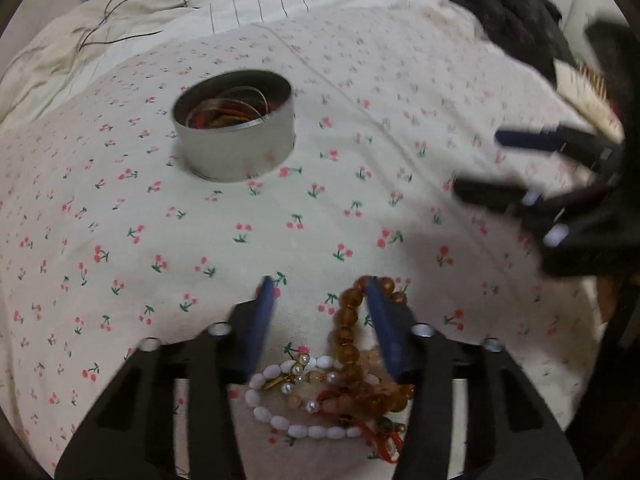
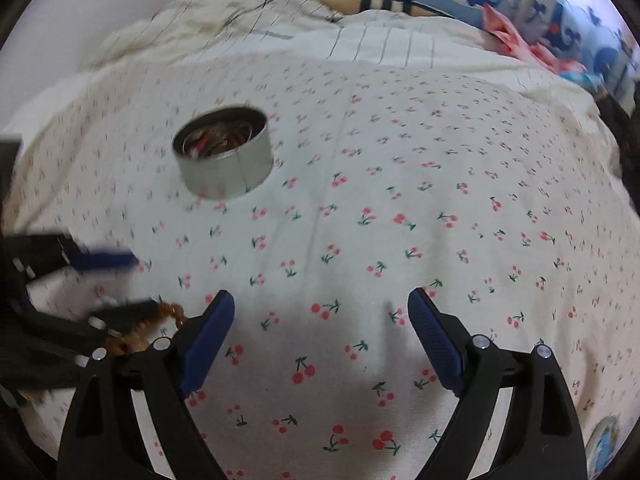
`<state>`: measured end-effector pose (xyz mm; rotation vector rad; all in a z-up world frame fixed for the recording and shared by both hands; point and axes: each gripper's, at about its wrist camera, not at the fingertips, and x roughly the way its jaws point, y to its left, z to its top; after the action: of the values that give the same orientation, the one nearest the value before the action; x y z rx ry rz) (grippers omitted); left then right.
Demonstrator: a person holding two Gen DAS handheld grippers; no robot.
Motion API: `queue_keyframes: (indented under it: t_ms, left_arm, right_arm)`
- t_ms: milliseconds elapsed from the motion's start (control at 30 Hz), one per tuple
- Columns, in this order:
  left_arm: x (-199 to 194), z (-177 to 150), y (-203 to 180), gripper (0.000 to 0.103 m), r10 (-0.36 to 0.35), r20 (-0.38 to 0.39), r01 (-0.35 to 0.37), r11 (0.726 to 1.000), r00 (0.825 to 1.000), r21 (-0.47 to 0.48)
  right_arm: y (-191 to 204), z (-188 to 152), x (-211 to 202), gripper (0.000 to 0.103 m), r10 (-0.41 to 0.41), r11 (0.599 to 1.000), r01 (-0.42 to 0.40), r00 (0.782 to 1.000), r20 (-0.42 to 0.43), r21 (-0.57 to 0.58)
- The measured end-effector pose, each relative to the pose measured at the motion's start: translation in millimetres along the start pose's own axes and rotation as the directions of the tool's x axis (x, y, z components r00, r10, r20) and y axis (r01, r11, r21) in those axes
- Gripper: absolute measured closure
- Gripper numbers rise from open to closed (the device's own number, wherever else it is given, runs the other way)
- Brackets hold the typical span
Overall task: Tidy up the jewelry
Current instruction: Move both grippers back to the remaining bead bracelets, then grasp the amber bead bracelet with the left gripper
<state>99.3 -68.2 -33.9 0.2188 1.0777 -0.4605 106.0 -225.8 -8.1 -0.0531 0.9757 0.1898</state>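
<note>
Amber bead bracelet (image 1: 348, 332) between half-parted left tongs (image 1: 322, 292), grip unclear, right tongs (image 2: 320, 304) wide apart, empty.

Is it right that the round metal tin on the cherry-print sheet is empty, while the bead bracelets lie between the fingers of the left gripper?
Not quite. The tin is not empty: the left wrist view shows thin bangles coiled inside it. The rest holds: it stands on the cherry-print sheet, and the bead bracelets lie between the fingers of the left gripper.
</note>
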Motion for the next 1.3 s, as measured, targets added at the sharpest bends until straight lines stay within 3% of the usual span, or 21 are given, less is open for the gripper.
queue_keyframes:
  t_ms: [300,333,400,500,667,900,1067,1133,1300]
  left_arm:
    - [4,-12,-15,0.069,-0.008,-0.051,0.012,0.997,0.999,0.076]
    - [5,-14,-16,0.070,-0.001,-0.056,0.006,0.997,0.998,0.079]
    - [9,-15,-14,0.093,0.009,-0.061,-0.004,0.998,0.998,0.070]
    - [3,-14,-13,0.093,-0.040,-0.056,0.043,0.997,0.998,0.059]
    - [-28,-5,20,0.093,-0.177,0.055,0.181,0.980,0.983,-0.079]
    - [-59,-1,80,0.093,-0.209,0.209,0.262,0.927,0.955,-0.269]
    - [-59,2,100,0.093,-0.145,0.221,0.219,0.909,0.964,-0.355]
    - [-53,-1,109,0.093,-0.106,0.190,0.174,0.902,0.976,-0.394]
    - [-36,-7,120,0.093,0.003,0.075,0.029,0.902,0.997,-0.432]
  right_arm:
    - [4,0,-5,0.017,0.018,1.000,-0.018,1.000,0.018,-0.012]
    - [4,0,-5,0.017,0.020,1.000,-0.019,1.000,0.018,-0.014]
    - [6,-2,-5,0.017,0.023,1.000,-0.022,1.000,0.015,-0.021]
    - [12,-3,-1,0.017,0.017,0.999,-0.017,1.000,0.002,-0.045]
    - [16,-6,5,0.017,0.032,0.997,-0.034,0.999,-0.031,-0.066]
    - [53,-17,18,0.017,0.111,0.974,-0.129,0.988,-0.104,-0.185]
    - [78,-18,22,0.017,0.159,0.966,-0.169,0.985,-0.062,-0.194]
    - [85,-17,25,0.017,0.171,0.965,-0.178,0.984,-0.055,-0.191]
    - [104,-19,44,0.017,0.103,0.963,-0.118,0.992,-0.071,-0.243]
